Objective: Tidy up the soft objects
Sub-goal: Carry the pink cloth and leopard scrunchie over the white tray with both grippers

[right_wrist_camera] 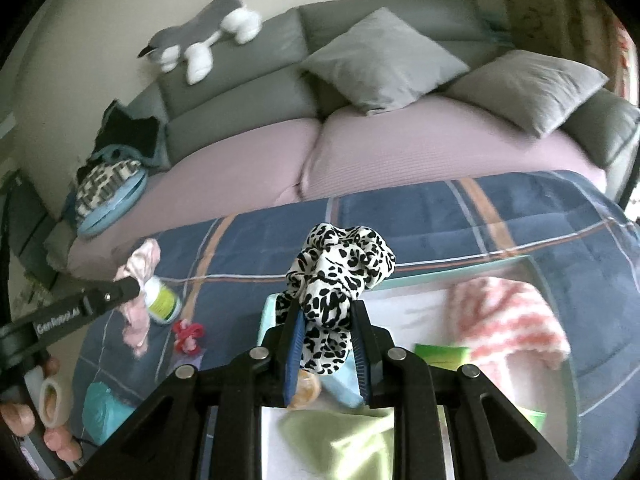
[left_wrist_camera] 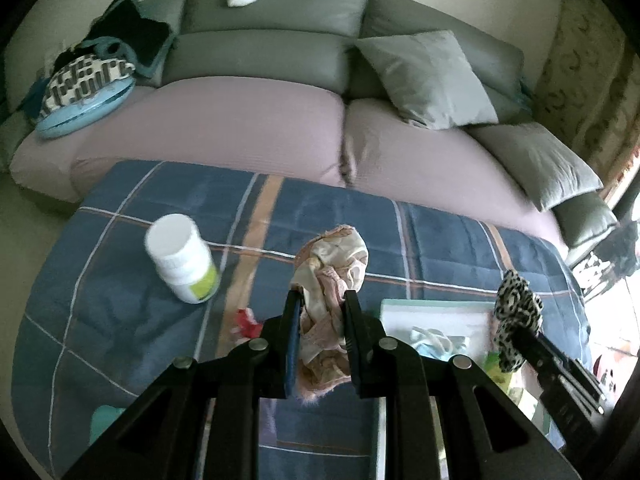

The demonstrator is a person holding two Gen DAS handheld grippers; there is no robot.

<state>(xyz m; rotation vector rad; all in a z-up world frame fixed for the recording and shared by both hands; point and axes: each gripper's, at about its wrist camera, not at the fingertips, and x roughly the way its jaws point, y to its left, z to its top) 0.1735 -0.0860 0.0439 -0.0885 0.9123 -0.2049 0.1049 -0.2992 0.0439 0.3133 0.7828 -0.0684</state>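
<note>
My left gripper (left_wrist_camera: 320, 300) is shut on a pink and cream scrunchie (left_wrist_camera: 334, 268) and holds it above the blue plaid blanket (left_wrist_camera: 120, 304). It also shows in the right wrist view (right_wrist_camera: 138, 300). My right gripper (right_wrist_camera: 326, 312) is shut on a black-and-white leopard scrunchie (right_wrist_camera: 340, 272), held above the near left corner of the white tray (right_wrist_camera: 420, 304). That scrunchie shows at the right in the left wrist view (left_wrist_camera: 516, 312). The tray holds a pink striped fuzzy cloth (right_wrist_camera: 516, 320), a green cloth (right_wrist_camera: 344, 440) and a light blue item (right_wrist_camera: 344, 384).
A white pill bottle (left_wrist_camera: 182, 258) with a green label stands on the blanket. A small red scrunchie (right_wrist_camera: 188, 334) and a teal yarn ball (right_wrist_camera: 100, 408) lie left of the tray. Behind is a sofa (left_wrist_camera: 260, 120) with grey cushions (left_wrist_camera: 428, 80) and a plush dog (right_wrist_camera: 204, 40).
</note>
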